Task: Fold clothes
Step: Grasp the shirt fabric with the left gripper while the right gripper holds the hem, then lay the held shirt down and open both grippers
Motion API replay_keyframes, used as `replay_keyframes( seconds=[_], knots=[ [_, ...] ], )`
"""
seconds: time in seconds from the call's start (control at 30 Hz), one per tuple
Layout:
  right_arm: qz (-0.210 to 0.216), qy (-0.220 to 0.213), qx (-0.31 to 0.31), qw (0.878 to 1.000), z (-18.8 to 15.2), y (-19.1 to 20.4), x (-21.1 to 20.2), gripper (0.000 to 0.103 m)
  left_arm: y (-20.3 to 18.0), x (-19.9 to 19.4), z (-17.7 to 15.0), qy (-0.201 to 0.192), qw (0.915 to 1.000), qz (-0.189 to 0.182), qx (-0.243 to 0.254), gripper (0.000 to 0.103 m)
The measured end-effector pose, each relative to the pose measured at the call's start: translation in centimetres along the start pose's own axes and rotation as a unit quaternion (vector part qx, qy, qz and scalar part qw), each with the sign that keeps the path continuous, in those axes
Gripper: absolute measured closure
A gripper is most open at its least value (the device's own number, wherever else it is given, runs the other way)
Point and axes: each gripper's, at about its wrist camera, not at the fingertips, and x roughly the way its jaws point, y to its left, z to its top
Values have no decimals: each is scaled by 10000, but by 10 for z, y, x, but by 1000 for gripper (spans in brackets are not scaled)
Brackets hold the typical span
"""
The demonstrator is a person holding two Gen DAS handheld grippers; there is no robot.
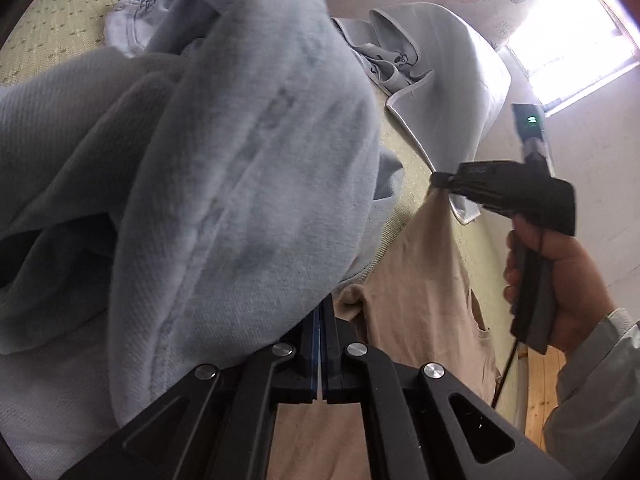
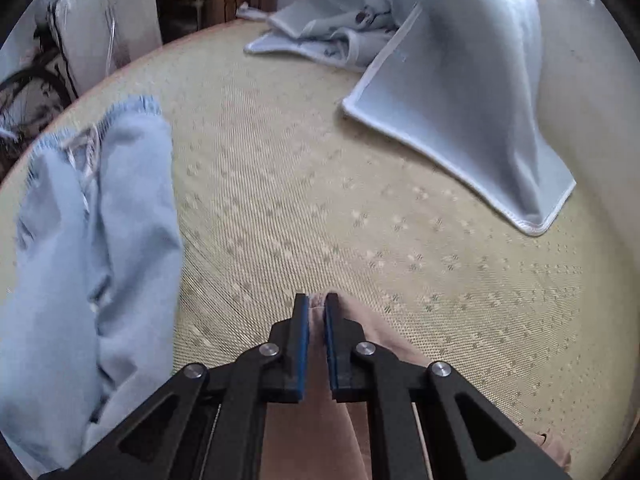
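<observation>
A woven straw-yellow bed mat (image 2: 360, 208) carries a heaped pale-blue knit garment (image 1: 224, 168) and a limp tan cotton shirt (image 1: 424, 280), light and floppy, best lifted by hems. The right gripper (image 2: 316, 312) pinches tan cloth; the left gripper (image 1: 320, 320) is clamped together at the tan shirt's edge.

on the woven mat (image 2: 360, 208) a blanket (image 2: 460, 120) lies at the far right, with a crumpled garment (image 2: 320, 36) behind it. the drawstring trousers (image 2: 92, 220) lie at the left, and the t-shirt (image 2: 320, 420) lies nearest, between them.
</observation>
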Motion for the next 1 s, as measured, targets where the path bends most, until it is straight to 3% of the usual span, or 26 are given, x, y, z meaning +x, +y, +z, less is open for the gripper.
replay_keyframes(
  seconds=[0.13, 0.3, 0.47, 0.6, 0.63, 0.67, 0.7, 0.73, 0.8, 0.87, 1.0],
  knots=[
    [-225, 211, 55, 9995, 0, -6, 14, 92, 1, 0, 1, 46, 10000, -17, -51, 103],
    [15, 82, 327, 9994, 3, -19, -3, 54, -1, 1, 6, 43, 10000, -8, 30, 103],
    [300, -252, 360, 9986, -3, -25, -46, 45, -4, -4, 9, 8, 9999, -84, 130, 103],
    [437, -833, 365, 9949, -37, -38, -111, 41, -17, -7, 9, -41, 9990, -189, 405, 99],
    [394, -958, 420, 9937, -52, -45, -129, 37, -20, -10, 9, -65, 9985, -231, 486, 96],
    [351, -1084, 475, 9924, -67, -52, -147, 34, -24, -12, 8, -94, 9980, -277, 568, 86],
    [307, -1210, 530, 9908, -82, -59, -165, 34, -28, -16, 8, -134, 9973, -331, 639, 71],
    [263, -1335, 585, 9890, -97, -66, -183, 33, -32, -18, 7, -170, 9965, -399, 711, 62],
    [100, -1522, 695, 9859, -132, -77, -217, 31, -43, -20, 4, -232, 9946, -543, 858, 31],
    [-93, -1602, 882, 9831, -174, -90, -247, 21, -51, -23, 1, -189, 9922, -687, 1026, 26],
    [-336, -1591, 1483, 9755, -270, -119, -281, 19, -70, -26, -5, 46, 9861, -839, 1434, 26]
  ],
)
